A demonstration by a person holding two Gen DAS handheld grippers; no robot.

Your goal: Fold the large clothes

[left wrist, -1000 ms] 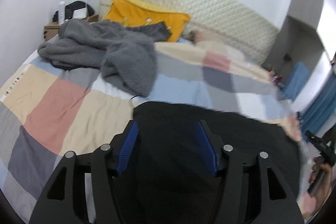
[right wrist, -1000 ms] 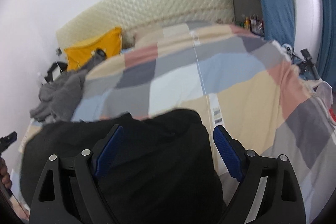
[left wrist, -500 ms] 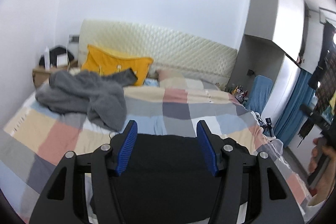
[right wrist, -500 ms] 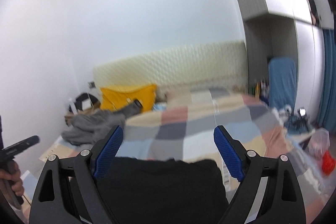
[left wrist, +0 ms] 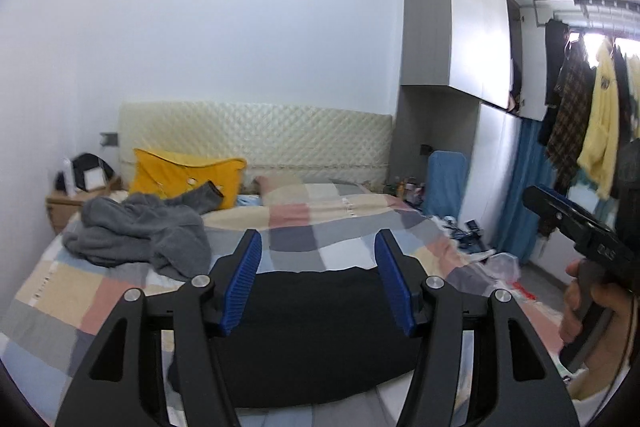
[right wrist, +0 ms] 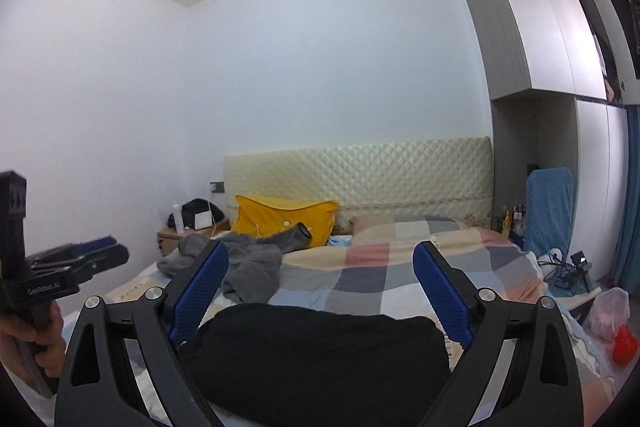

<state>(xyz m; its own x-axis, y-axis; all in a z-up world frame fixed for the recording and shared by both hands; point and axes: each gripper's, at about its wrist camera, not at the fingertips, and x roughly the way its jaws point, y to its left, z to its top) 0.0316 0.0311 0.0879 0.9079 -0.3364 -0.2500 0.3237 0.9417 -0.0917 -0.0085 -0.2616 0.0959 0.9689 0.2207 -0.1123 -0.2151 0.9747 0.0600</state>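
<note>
Both hands are held up over the near end of the bed (left wrist: pixel 120 291), each gripper pointing almost level toward the quilted headboard (left wrist: pixel 256 139). The left gripper (left wrist: pixel 318 283) has its jaws parted with only air between the blue pads (left wrist: pixel 244 283). The right gripper (right wrist: pixel 320 291) stands wider still; its jaws have just been opening, and nothing sits between them either. In the left wrist view the right hand (left wrist: pixel 592 311) shows at the edge, fingers wrapped round the black handle; in the right wrist view the left hand (right wrist: pixel 36 331) grips its handle the same way.

A second ago both cameras looked down at the checked bedspread with black cloth filling the space between the pads. Now the wall, ceiling and wardrobe (left wrist: pixel 472 27) fill the upper half of each view, and the bed has dropped low in the picture.

The black garment (left wrist: pixel 320 331) lies folded into a broad flat block on the near end of the bed, below and behind the pads of both grippers, touched by neither. A grey garment (left wrist: pixel 140 239) is heaped farther up the bed, beside the yellow pillow (left wrist: pixel 184 175).
</note>
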